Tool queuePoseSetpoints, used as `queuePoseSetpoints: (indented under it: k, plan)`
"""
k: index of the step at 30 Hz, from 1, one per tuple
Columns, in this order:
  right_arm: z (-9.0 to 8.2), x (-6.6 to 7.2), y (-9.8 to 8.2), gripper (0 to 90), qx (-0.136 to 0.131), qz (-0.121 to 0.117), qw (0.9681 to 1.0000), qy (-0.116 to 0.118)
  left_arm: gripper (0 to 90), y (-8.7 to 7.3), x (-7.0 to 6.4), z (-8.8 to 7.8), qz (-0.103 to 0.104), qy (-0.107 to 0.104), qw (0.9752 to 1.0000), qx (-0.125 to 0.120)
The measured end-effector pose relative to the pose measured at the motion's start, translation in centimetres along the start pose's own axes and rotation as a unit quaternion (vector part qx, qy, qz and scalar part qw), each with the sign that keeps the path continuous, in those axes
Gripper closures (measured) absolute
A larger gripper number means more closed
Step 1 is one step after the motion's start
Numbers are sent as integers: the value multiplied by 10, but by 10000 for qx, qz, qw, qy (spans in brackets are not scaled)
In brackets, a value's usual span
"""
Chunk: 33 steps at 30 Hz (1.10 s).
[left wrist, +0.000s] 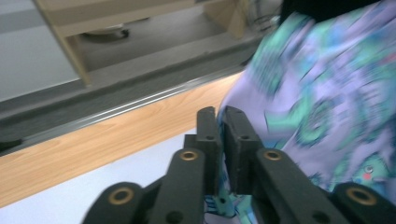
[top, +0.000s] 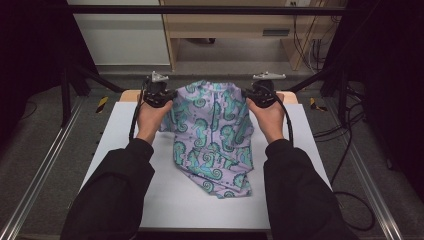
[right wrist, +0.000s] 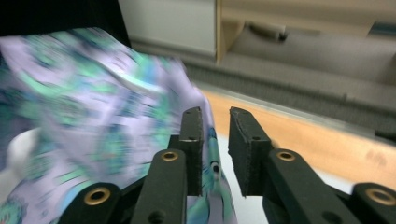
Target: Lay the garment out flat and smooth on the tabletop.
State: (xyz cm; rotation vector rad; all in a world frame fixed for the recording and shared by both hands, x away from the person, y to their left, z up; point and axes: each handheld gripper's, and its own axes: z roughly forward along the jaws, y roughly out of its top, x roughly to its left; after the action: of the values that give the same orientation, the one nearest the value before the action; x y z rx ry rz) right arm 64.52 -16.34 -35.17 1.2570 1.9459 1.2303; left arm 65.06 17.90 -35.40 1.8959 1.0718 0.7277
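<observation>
Table (top: 165,200) comes first: one white top, with a strip of bare wood along its far edge (left wrist: 116,135). Beyond it stands one light wooden shelf unit (top: 235,25), its top cut off by the frame.

One garment (top: 212,135) lies on the table, lilac cloth printed with green and teal seahorses. It runs from the far edge down the middle toward you, rumpled, with its far part raised between your two grippers. You cannot tell what kind of garment it is from the folds. In both gripper views the cloth is blurred.

Two black sleeves come in from the bottom of the high view, both cut off at the frame. Two hands: your left hand (top: 150,117) at the cloth's left side, your right hand (top: 269,117) at its right side.

Two grippers. Your left gripper (left wrist: 223,122) has its jaws nearly together, a narrow slit between them; cloth (left wrist: 322,93) lies against the right jaw and shows under the jaws low in the frame, but whether any is pinched in the slit you cannot tell. Your right gripper (right wrist: 215,121) has its jaws apart, a clear gap with nothing in it; cloth (right wrist: 93,102) lies just outside the left jaw.
</observation>
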Motion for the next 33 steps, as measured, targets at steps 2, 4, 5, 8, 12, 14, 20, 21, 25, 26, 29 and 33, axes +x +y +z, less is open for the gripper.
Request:
queuePoseSetpoints:
  k: [2,4,5,8,12,14,20,21,25,26,29,33]
  plan:
    - [-5,5,-3,731,111,-105,9998,94,766,-6,-7,-5,-5,-24,9999,-101]
    - [-15,11,-6,708,75,-209,9997,127,734,-9,-13,-13,11,-9,9999,-149]
    - [-21,15,-8,686,74,-258,9995,155,715,-11,-16,-19,-43,-29,9998,-201]
    - [-40,25,-13,658,8,-331,9992,205,676,-19,-29,-39,54,10,9996,-271]
    - [-69,42,-32,595,-34,-415,9987,290,580,-38,-46,-66,12,-64,9992,-406]
    - [-79,49,-44,574,-11,-489,9982,336,538,-51,-54,-78,22,-99,9988,-483]
    - [-96,60,-83,511,29,-503,9974,516,350,-97,-70,-103,-85,-159,9967,-787]
    - [-97,61,-92,498,75,-500,9972,546,313,-105,-71,-105,-161,-183,9963,-820]
    - [-98,65,-117,457,165,-507,9966,626,141,-132,-69,-112,-318,-109,9954,-896]
    - [-99,65,-121,436,167,-494,9967,620,141,-136,-68,-113,-394,-96,9950,-917]
    - [-102,66,-132,385,215,-355,9969,670,91,-152,-63,-115,-407,-115,9956,-842]
    - [-108,71,-144,359,228,-269,9969,703,79,-171,-61,-121,-498,-237,9939,-950]
